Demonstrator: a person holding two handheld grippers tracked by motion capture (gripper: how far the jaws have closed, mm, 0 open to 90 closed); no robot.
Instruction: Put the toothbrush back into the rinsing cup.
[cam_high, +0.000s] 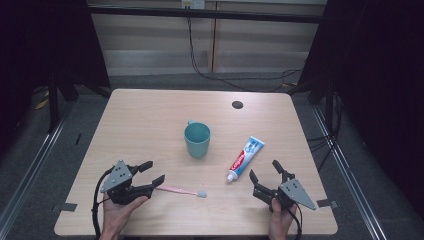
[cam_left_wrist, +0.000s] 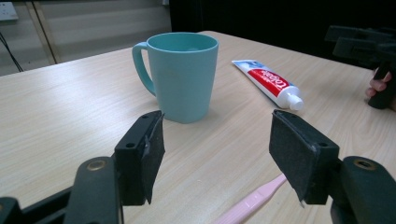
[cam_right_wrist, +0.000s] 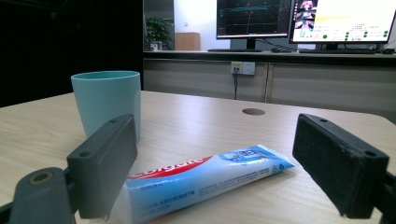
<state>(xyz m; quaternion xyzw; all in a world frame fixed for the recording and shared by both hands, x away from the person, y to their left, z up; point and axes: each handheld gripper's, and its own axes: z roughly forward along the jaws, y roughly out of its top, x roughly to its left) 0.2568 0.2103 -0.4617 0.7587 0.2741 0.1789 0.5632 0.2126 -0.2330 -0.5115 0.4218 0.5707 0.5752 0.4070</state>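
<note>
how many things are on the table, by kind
cup: 1
toothpaste tube: 1
toothbrush: 1
total: 3

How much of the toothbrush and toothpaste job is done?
Nothing looks finished yet. The pink toothbrush lies flat on the table, its handle end between the open left tongs, not gripped yet. The toothpaste tube lies untouched, cap on, just ahead of the open right tongs. The teal mug stands empty. Picking either up probably comes next.
</note>
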